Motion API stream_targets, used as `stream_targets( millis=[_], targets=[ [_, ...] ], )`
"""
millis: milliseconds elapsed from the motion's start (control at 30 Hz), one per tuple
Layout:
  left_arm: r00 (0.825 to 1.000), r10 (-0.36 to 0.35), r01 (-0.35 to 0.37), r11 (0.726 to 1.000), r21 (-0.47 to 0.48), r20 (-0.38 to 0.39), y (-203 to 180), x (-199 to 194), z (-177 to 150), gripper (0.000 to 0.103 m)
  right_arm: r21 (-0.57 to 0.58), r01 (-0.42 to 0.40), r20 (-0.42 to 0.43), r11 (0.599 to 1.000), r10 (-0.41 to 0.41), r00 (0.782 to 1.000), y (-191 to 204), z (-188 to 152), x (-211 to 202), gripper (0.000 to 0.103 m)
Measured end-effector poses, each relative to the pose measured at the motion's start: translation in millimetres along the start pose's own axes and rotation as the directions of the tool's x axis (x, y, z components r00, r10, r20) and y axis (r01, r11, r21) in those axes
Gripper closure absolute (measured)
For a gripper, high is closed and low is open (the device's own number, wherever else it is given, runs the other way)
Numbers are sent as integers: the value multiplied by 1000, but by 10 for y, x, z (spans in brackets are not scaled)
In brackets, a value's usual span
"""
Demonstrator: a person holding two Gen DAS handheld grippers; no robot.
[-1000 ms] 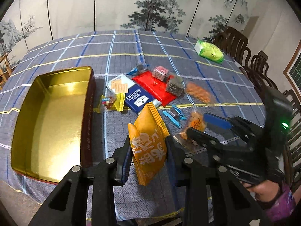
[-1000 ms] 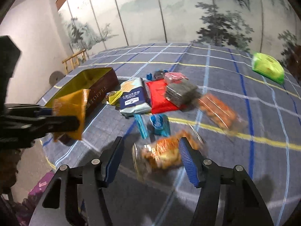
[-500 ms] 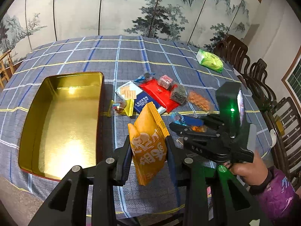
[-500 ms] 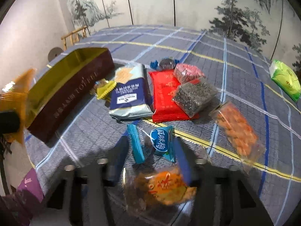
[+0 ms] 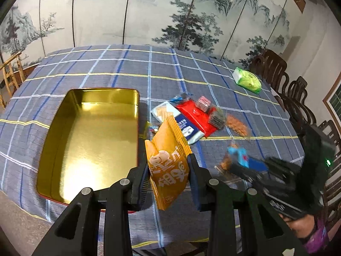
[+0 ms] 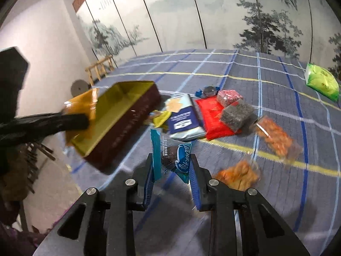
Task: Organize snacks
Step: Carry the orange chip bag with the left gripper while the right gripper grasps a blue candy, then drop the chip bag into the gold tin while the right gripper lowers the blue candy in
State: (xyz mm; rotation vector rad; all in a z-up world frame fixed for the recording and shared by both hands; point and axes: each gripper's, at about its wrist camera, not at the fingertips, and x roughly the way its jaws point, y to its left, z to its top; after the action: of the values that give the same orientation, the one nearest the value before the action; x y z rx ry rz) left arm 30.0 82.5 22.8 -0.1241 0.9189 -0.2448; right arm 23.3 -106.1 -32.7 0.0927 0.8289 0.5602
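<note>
My left gripper (image 5: 168,177) is shut on an orange snack bag (image 5: 168,160) and holds it above the table, just right of the open gold tin (image 5: 64,170). My right gripper (image 6: 171,175) is shut on a blue snack packet (image 6: 174,155), lifted off the cloth; it also shows in the left wrist view (image 5: 240,159). The tin (image 6: 136,119) lies left of the right gripper, and the left gripper (image 6: 61,120) with its orange bag (image 6: 81,102) hangs over the tin's near end. The tin is empty.
A pile of snacks lies right of the tin: a blue-and-white pack (image 6: 183,119), a red pack (image 6: 213,115), a dark pack (image 6: 236,115), a pink pack (image 6: 229,96), two clear packs of orange snacks (image 6: 275,138) (image 6: 238,175). A green pack (image 6: 321,81) lies far right. Chairs (image 5: 298,98) line the right edge.
My right gripper dropped the clear pack of orange snacks, closed on the blue packet and lifted it. My left gripper moved left toward the tin with the orange bag.
</note>
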Motion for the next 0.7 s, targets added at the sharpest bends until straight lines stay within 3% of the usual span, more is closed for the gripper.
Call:
stream_targets(
  millis=[400,700],
  targets=[
    [995,92,-92,996,10,22,245,10,82,73,41,0,34,999,-1,999,45,-128,-332,72],
    [979,202,-203,978,52,14,545,230,176,73,44,-2,39,999,0,999,99,-147,-391,72]
  ],
)
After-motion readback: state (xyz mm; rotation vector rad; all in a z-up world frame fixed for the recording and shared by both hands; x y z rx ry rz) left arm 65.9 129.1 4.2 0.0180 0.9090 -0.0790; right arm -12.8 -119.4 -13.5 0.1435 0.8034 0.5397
